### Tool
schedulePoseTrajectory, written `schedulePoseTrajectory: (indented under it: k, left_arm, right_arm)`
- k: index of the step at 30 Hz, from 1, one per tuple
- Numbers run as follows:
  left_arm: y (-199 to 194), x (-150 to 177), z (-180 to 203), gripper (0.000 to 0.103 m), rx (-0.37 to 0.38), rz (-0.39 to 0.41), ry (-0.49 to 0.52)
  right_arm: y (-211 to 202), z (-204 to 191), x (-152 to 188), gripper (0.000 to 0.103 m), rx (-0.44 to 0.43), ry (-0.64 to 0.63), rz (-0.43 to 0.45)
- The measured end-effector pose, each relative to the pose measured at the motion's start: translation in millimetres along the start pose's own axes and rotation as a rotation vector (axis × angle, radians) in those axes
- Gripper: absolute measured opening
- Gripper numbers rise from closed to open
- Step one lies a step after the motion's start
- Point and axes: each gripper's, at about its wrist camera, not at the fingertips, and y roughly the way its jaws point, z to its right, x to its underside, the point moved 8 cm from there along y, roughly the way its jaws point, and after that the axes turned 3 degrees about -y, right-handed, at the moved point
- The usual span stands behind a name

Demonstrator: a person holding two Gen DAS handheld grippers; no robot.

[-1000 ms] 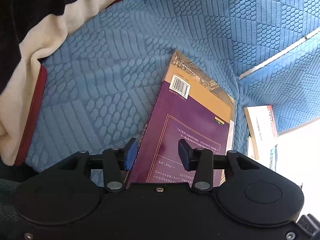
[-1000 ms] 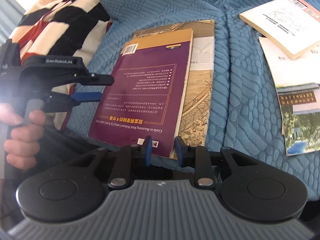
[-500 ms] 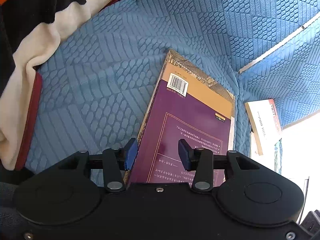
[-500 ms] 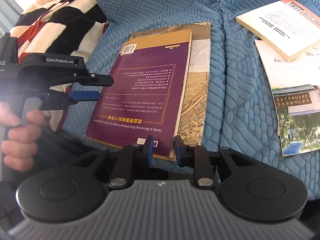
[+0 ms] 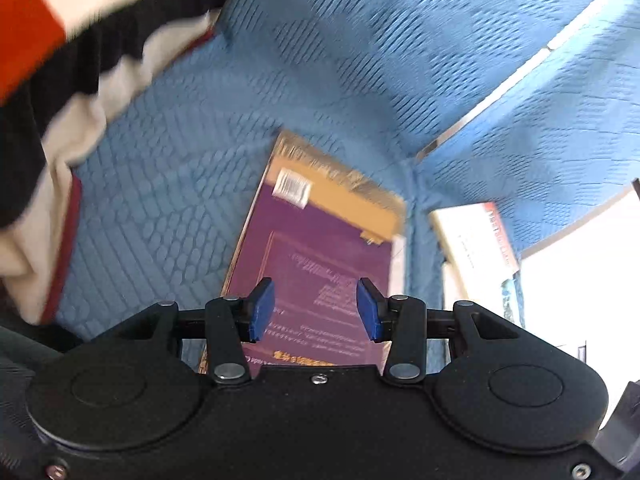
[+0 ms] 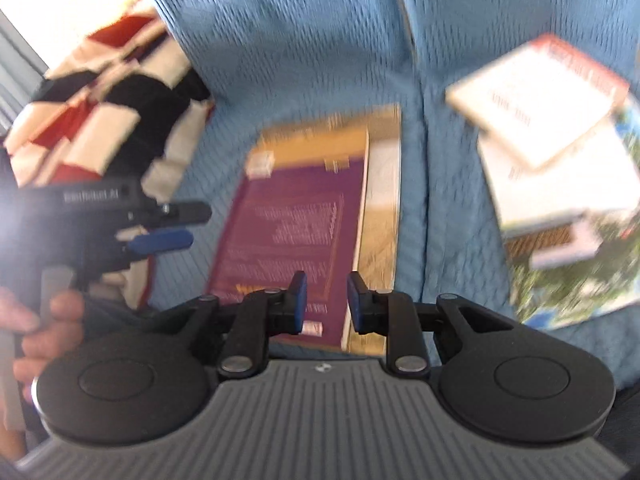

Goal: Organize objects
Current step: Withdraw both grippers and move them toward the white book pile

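Both grippers have pulled up and back from the stack; views blur, books sit smaller than a second ago. Reads as the purple book placed, that step done, next book likely.

Left gripper (image 5: 316, 308): jaws partly open, nothing between them. Right gripper (image 6: 327, 303): jaws narrower, a small gap, also empty.

Purple book (image 6: 294, 236) lies flat on the blue sofa cover (image 6: 280, 40), below and just beyond the right fingertips, atop a gold-toned book (image 6: 380, 216). Long axis runs away from the fingers, barcode end far.

Farther right: white book (image 6: 536, 100) over a picture book (image 6: 580, 264). Striped blanket (image 6: 100, 120) left.
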Motion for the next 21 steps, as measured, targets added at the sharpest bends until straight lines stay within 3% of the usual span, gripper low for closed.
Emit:
schedulePoseTrajectory:
  k: [10,15,21]
  left_arm:
    - [-78,-9,64,0.044,0.045,0.131,0.14]
    - [-104,-5,85,0.045,0.067,0.168,0.188]
    - [-128,6,104,0.055,0.09,0.198,0.234]
  right_arm:
    - [-100,-16,-48,0.026,0.043,-0.061,0.234]
    - [-132,-17,-49,0.026,0.067,-0.062,0.284]
    - [-152,-14,-41,0.026,0.108,-0.056,0.301]
